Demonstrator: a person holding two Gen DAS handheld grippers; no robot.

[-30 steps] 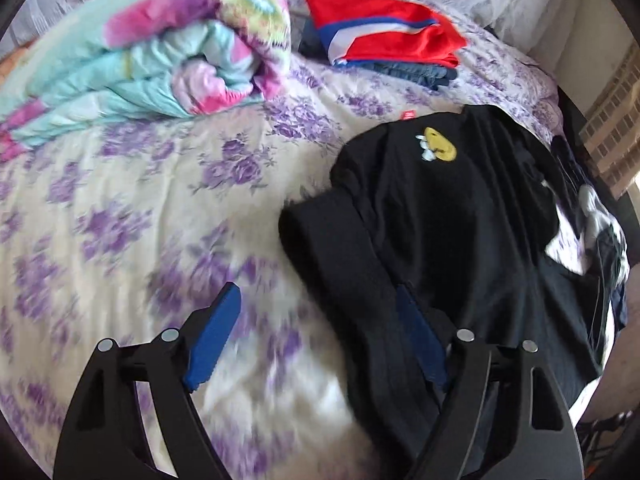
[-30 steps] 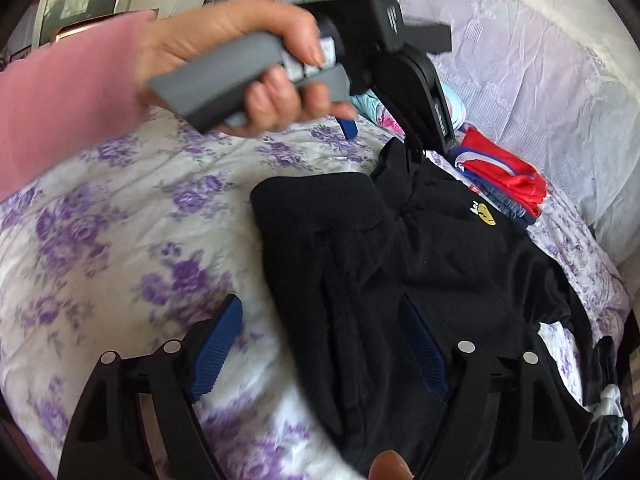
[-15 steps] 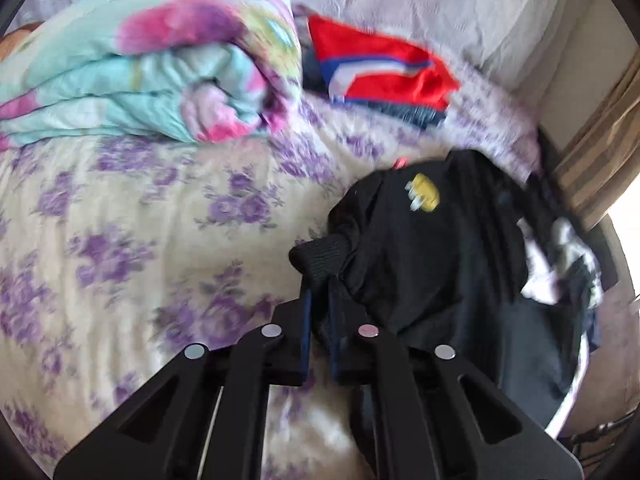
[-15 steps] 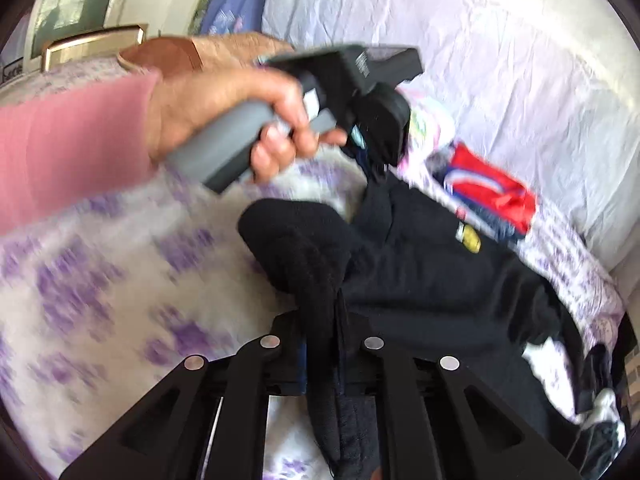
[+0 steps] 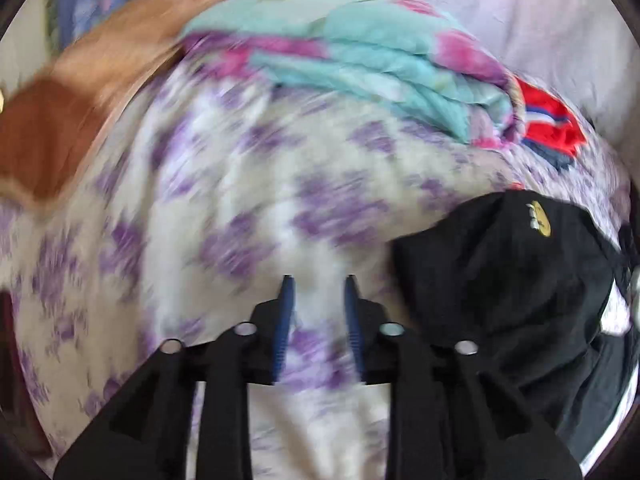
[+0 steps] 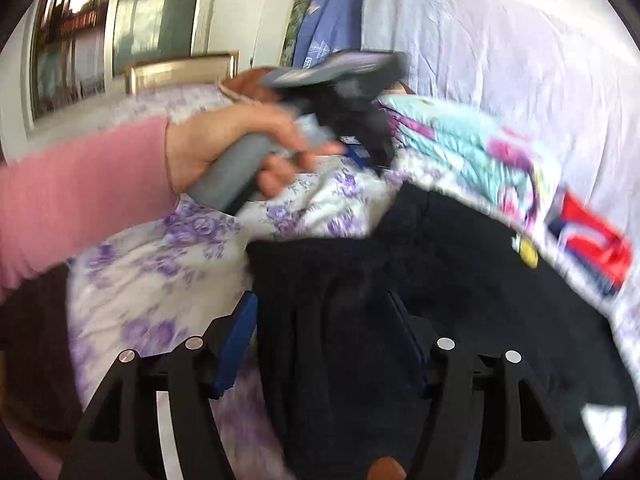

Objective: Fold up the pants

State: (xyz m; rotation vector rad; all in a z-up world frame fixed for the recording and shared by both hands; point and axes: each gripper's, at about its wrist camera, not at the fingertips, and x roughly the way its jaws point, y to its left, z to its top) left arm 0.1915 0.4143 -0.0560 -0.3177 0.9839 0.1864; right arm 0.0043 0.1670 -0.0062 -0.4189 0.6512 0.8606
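Lying across the bed (image 5: 248, 184), whose sheet is white with purple flowers, the black pants (image 6: 420, 280) are spread flat with a small yellow patch (image 6: 527, 255) showing on them. No container shows in either view. Beyond the pants a folded quilt (image 5: 360, 64) in turquoise and pink rests on the sheet, and just past its end sits a folded red, white and blue garment (image 5: 548, 120) on darker folded cloth. A pale lilac cloth (image 6: 500, 48) rises behind the bed, a brown cushion (image 5: 44, 136) lies at the head end, and the right wrist view also takes in a window and a gilt frame on the far wall.

The left gripper (image 5: 318, 284) hangs over bare sheet, its jaws partly apart and opening with nothing between them; the pants lie off to the right of its jaws, apart from them. In the right wrist view a hand (image 6: 240, 148) in a pink sleeve (image 6: 80, 192) carries it above the sheet.

The right gripper (image 6: 324, 304) has its jaws wide and opening. The near edge of the pants lies between them, with one blue pad beside the cloth's left edge and the other over the black fabric, neither pressing it.
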